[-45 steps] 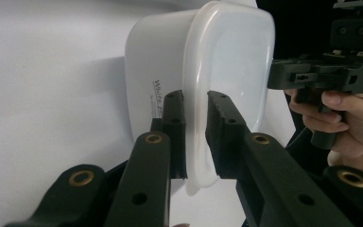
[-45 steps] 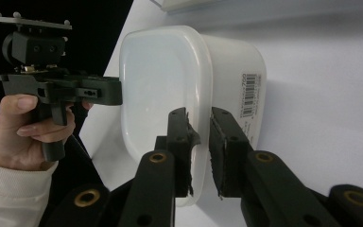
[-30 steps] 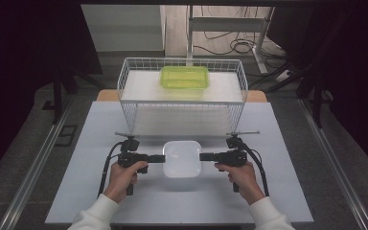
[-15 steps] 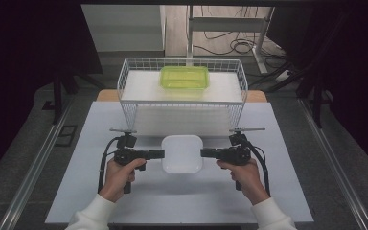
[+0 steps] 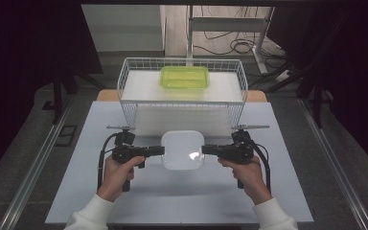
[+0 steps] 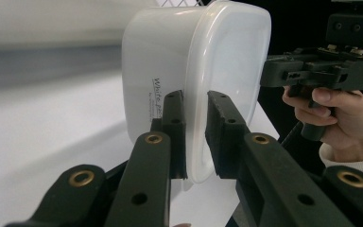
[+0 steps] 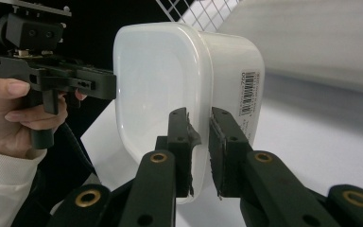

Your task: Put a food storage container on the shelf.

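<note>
High view is showing me a white, rounded-square plastic container [image 5: 182, 150] held between my two grippers, in front of a white wire basket [image 5: 124, 86] with a lime-green lidded plastic box [image 5: 184, 77] inside. My left gripper [image 5: 160, 151] is clamping the container's left rim, and its own view is showing the jaws narrowed onto that thin edge. My right gripper [image 5: 205, 150] is pinching the opposite rim the same way. Both are holding the container over the pale grey tabletop [image 5: 91, 139].
</note>
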The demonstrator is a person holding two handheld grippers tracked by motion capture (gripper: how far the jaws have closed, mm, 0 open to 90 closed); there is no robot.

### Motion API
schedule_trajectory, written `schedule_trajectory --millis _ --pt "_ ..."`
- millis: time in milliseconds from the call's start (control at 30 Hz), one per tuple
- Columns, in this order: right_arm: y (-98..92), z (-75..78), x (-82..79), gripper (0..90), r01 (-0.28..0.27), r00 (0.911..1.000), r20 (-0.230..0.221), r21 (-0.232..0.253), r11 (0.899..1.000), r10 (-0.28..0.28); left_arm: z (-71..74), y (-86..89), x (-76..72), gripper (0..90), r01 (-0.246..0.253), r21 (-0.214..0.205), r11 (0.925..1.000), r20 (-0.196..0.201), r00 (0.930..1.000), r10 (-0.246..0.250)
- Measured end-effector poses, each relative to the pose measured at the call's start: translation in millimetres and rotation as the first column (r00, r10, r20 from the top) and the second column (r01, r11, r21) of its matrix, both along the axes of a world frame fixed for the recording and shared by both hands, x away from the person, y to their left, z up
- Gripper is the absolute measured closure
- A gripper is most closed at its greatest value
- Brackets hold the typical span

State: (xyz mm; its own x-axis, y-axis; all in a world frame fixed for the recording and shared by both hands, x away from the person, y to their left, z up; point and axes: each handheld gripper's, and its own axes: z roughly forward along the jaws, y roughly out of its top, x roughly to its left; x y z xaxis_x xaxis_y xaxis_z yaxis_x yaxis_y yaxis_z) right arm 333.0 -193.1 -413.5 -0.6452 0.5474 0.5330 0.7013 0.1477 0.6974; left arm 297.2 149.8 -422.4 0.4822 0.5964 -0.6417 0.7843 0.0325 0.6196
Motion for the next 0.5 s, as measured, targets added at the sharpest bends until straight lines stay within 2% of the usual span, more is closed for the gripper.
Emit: schedule_trajectory --millis 300,500 --pt "0.2 7.5 -1.0 78.3 0.0 0.9994 0.034 -0.016 1.0 0.0 10.4 -0.2 -0.6 79.1 0.011 0.01 0.9999 0.036 0.9993 -0.012" --pt "0.5 11.2 -0.5 78.2 0.0 0.999 0.045 -0.015 1.0 0.001 13.9 0.9 0.9 79.3 0.015 0.003 0.9999 0.042 0.999 -0.015"
